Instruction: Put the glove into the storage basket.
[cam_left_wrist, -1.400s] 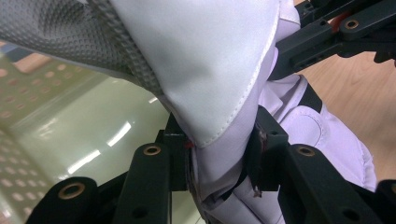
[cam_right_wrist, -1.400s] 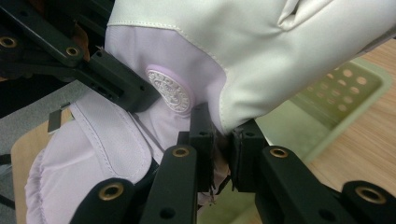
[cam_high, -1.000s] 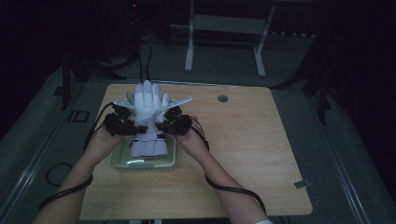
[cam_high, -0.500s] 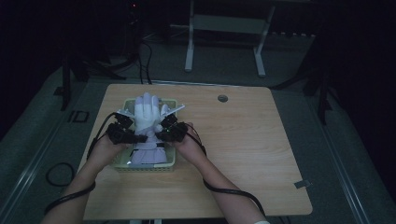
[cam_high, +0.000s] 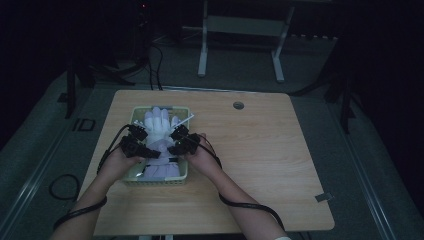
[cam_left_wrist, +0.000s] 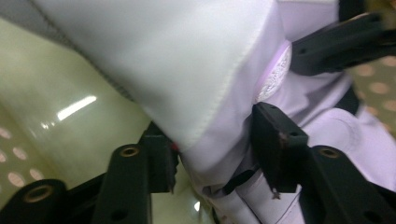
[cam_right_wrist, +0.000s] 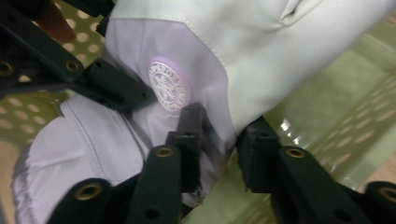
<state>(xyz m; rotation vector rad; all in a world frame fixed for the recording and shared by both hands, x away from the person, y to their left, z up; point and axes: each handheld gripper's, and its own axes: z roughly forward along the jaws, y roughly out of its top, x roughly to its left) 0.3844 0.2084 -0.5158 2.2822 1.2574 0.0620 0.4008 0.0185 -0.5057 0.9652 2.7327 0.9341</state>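
Note:
A white and pale lilac glove lies in a pale green perforated basket on the left part of the wooden table, its fingers pointing away from me. My left gripper is at the glove's left side and my right gripper at its right. In the left gripper view the jaws have just been opening, with the cuff's hem loose between them. In the right gripper view the jaws have just been opening too, straddling the hem beside the round emblem.
The basket's pale green wall stands close beside the left jaws. A round grommet sits at the table's far edge and a bit of tape at its right edge. Metal stand legs and cables lie on the floor behind.
Both hands have sunk and drawn a little nearer, bringing the glove down from above the basket to lie in it. Its fingers now rest within the far rim.

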